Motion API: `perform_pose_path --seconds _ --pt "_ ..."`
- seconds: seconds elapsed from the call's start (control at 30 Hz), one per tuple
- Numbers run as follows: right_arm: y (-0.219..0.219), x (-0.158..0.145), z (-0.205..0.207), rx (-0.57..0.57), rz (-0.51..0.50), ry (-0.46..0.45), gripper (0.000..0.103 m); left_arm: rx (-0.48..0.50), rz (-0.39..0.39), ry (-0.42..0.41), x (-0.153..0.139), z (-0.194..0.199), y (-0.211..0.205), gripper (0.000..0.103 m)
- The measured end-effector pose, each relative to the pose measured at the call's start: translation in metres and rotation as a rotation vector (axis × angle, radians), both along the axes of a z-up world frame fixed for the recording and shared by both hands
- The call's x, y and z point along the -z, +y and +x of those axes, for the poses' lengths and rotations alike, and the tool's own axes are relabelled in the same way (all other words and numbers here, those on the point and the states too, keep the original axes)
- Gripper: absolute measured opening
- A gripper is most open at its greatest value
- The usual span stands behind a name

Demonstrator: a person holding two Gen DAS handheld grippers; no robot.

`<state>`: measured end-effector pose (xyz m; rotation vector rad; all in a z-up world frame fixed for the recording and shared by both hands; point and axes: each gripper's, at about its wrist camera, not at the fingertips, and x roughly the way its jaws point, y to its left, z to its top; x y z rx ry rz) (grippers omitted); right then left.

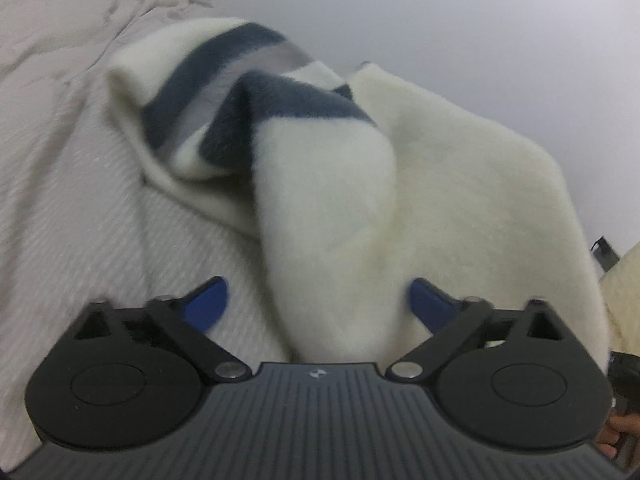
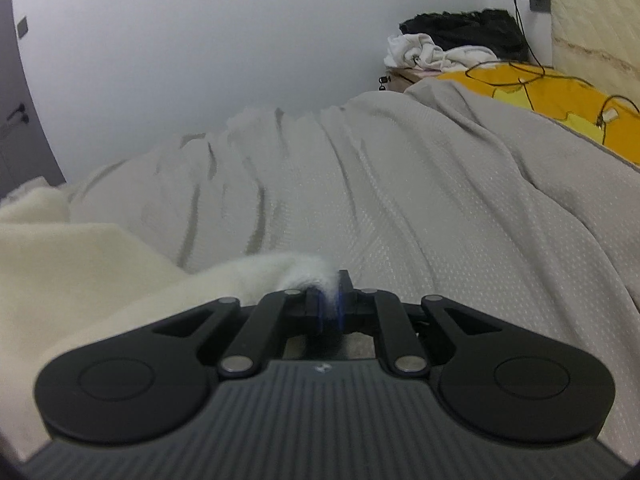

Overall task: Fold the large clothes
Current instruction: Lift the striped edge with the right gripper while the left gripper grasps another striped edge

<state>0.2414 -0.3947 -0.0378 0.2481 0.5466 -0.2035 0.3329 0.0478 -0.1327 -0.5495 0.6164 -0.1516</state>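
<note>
A cream fleece garment (image 1: pixel 440 184) with dark blue and grey stripes (image 1: pixel 280 96) hangs bunched over the bed in the left wrist view. My left gripper (image 1: pixel 320 304) is open, its blue pads (image 1: pixel 206 304) wide apart, with a fold of the fleece lying between them. In the right wrist view my right gripper (image 2: pixel 330 300) is shut on an edge of the same cream garment (image 2: pixel 80 272), which trails off to the left.
A light grey textured bedspread (image 2: pixel 400 208) covers the bed. A yellow cushion with cables (image 2: pixel 560 96) and a pile of white and black clothes (image 2: pixel 452 44) lie at the far right. A white wall stands behind.
</note>
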Motion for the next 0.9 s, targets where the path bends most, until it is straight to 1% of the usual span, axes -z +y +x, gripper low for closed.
perform_pose_path --seconds 0.07,0.1,0.13,0.17,0.2,0.23,0.33,0.47,0.6,0.67,0.73,0.83,0.9 --pt "0.000 0.005 0.000 0.003 -0.005 -0.007 0.011 0.056 -0.034 0.002 0.005 0.008 -0.002 0.060" --pt "-0.002 0.007 0.002 0.006 0.001 -0.011 0.011 0.060 -0.042 0.006 0.007 0.011 -0.002 0.053" --pt "-0.002 0.009 0.004 0.007 0.002 -0.019 0.011 0.062 -0.043 0.005 0.008 0.013 -0.003 0.039" --pt "-0.001 0.010 0.005 0.007 0.000 -0.026 0.011 0.061 -0.041 0.000 0.007 0.014 -0.003 0.028" --pt "0.000 0.010 0.006 0.007 -0.006 -0.032 0.011 0.055 -0.035 -0.011 0.005 0.014 -0.003 0.023" --pt "0.001 0.010 0.006 0.007 -0.011 -0.042 0.011 0.047 -0.030 -0.029 0.001 0.013 -0.003 0.016" --pt "0.007 0.007 0.003 -0.004 -0.035 -0.081 0.011 0.010 -0.030 -0.079 -0.015 0.008 0.003 0.013" --pt "0.008 -0.008 -0.014 -0.030 -0.047 -0.161 0.010 -0.039 -0.058 -0.160 -0.049 -0.015 0.017 0.013" --pt "0.002 -0.032 -0.045 -0.094 -0.024 -0.250 0.010 -0.068 -0.073 -0.229 -0.079 -0.067 0.027 0.012" --pt "-0.003 -0.043 -0.061 -0.124 0.023 -0.278 0.010 -0.082 -0.064 -0.238 -0.091 -0.092 0.030 0.012" --pt "-0.004 -0.053 -0.077 -0.144 0.057 -0.290 0.010 -0.084 -0.048 -0.247 -0.102 -0.109 0.033 0.012" --pt "0.006 -0.070 -0.097 -0.191 0.027 -0.318 0.009 -0.104 -0.038 -0.280 -0.122 -0.141 0.036 0.012" --pt "0.016 -0.083 -0.116 -0.236 0.009 -0.362 0.009 -0.118 -0.033 -0.314 -0.134 -0.167 0.038 0.012"
